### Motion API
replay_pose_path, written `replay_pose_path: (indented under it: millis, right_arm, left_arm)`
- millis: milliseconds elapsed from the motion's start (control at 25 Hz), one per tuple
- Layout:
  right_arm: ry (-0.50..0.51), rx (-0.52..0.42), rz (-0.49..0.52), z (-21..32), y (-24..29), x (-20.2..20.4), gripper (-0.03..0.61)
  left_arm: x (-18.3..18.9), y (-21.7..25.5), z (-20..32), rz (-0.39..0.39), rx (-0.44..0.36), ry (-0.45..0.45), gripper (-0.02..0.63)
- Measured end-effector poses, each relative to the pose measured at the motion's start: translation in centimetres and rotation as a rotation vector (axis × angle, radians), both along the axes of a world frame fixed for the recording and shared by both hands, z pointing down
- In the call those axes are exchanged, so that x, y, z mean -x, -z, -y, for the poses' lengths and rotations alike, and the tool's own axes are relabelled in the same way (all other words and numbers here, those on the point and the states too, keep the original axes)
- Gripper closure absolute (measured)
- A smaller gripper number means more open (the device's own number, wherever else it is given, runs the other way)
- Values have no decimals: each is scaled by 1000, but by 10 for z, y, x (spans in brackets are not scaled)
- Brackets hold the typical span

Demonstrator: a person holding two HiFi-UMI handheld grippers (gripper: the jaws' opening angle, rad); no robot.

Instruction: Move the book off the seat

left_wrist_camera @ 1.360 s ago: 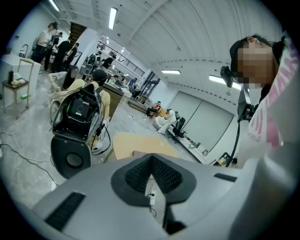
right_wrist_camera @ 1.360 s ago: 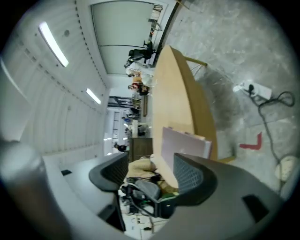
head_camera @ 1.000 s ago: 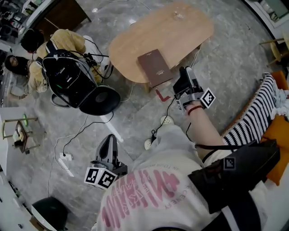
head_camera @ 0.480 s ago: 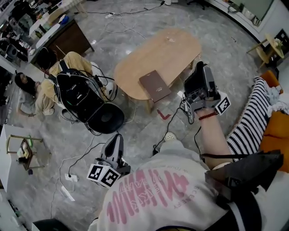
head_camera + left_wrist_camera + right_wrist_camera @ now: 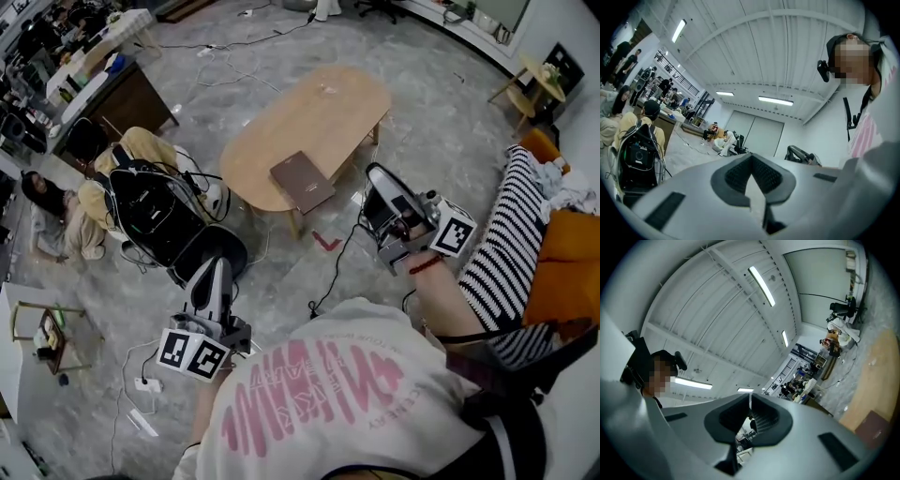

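Right arm: my bare forearm, a red band [image 5: 429,265] at the wrist, reaches forward and holds the right gripper [image 5: 375,180] tilted upward, its nose toward the table.
Right claw: the jaws have just been closing and now meet tip to tip in the right gripper view [image 5: 750,398]; nothing is between them.
Left arm: held low by my left side, with the left gripper [image 5: 217,270] pointing away from me over the floor; the hand is hidden behind its marker cube.
Left claw: the jaws are pressed together in the left gripper view [image 5: 751,161] and hold nothing.
Gripper build: smooth grey plastic shells, with ribbed black pads that form a V at the tip.
Book: the book [image 5: 302,181] is thin, rectangular and has a matte brown cover. It lies flat at the table's edge nearest me, toward the rounded left end, and also shows at the right gripper view's lower right [image 5: 874,427].
Table: the table [image 5: 319,108] is a long oval of pale wood with a bare top.
Seat: the orange sofa [image 5: 567,262] is to my right, draped with a black-and-white striped knit blanket [image 5: 511,234] (well apart from the book).
Floor: the floor [image 5: 441,122] is glossy grey stone, with thin cables trailing across it.
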State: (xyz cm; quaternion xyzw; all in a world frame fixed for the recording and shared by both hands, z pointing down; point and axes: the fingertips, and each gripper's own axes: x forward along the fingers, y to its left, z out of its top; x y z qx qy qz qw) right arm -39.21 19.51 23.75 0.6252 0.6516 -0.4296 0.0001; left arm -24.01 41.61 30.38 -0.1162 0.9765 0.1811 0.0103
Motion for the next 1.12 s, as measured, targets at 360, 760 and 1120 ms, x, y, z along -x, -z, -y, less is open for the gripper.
replay_pose_path:
  millis: [360,760,1120]
  right_arm:
    - [12,-112,-8,17,-12,-1,566]
    - [53,-156,-20,39,-23,-4,566]
    - [97,-200,2,32,-34,-7,566]
  left_arm:
    - [2,12,15,12,-12,33,605]
    - [-11,17,43,1,9,64,606]
    - [-30,7,42,-32,11,118,606]
